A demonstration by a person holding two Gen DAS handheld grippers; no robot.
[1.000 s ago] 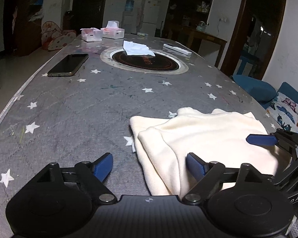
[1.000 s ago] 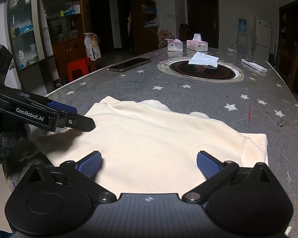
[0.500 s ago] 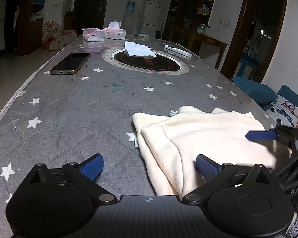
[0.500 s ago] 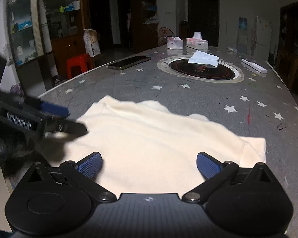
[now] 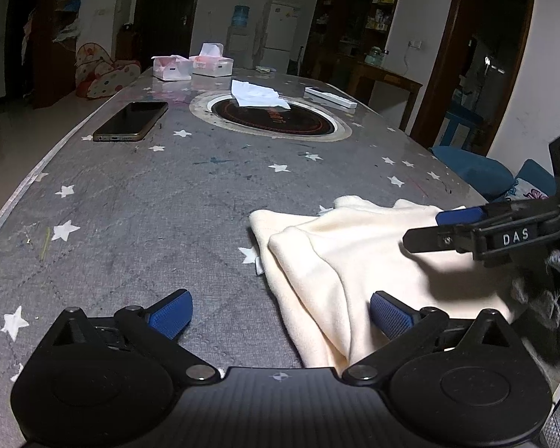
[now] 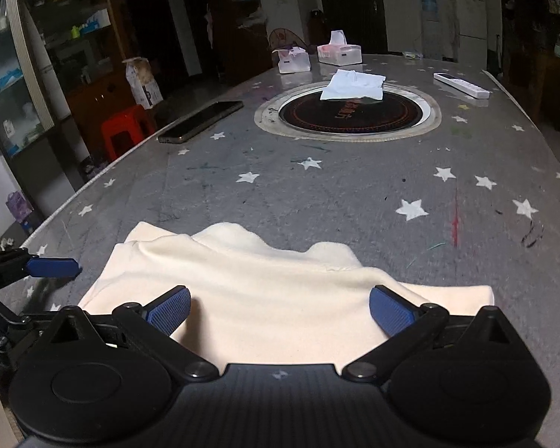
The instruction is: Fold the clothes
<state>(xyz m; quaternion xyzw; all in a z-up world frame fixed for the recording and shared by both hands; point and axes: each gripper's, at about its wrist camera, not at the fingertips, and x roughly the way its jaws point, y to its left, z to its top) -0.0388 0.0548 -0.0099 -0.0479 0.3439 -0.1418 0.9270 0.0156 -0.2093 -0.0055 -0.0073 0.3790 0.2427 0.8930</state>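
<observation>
A cream garment (image 5: 358,261) lies folded on the grey star-patterned table (image 5: 149,216), near its front edge. It also shows in the right wrist view (image 6: 265,298). My left gripper (image 5: 280,313) is open, just above the garment's left edge, holding nothing. My right gripper (image 6: 278,308) is open over the garment's near part, holding nothing. The right gripper's fingers (image 5: 463,224) reach over the garment from the right in the left wrist view. The left gripper's fingertip (image 6: 52,267) shows at the garment's left side in the right wrist view.
A phone (image 5: 130,121) lies at the left. A round inset burner (image 5: 272,119) with a white cloth (image 5: 257,93) sits mid-table. Two tissue boxes (image 5: 190,67) and a remote (image 5: 330,97) are at the far end. A sofa with blue cushions (image 5: 470,171) is at the right.
Both grippers have pulled back and up from the garment. The left gripper opened wider. The right gripper rose higher over the cloth in the left wrist view. The garment lies still.
</observation>
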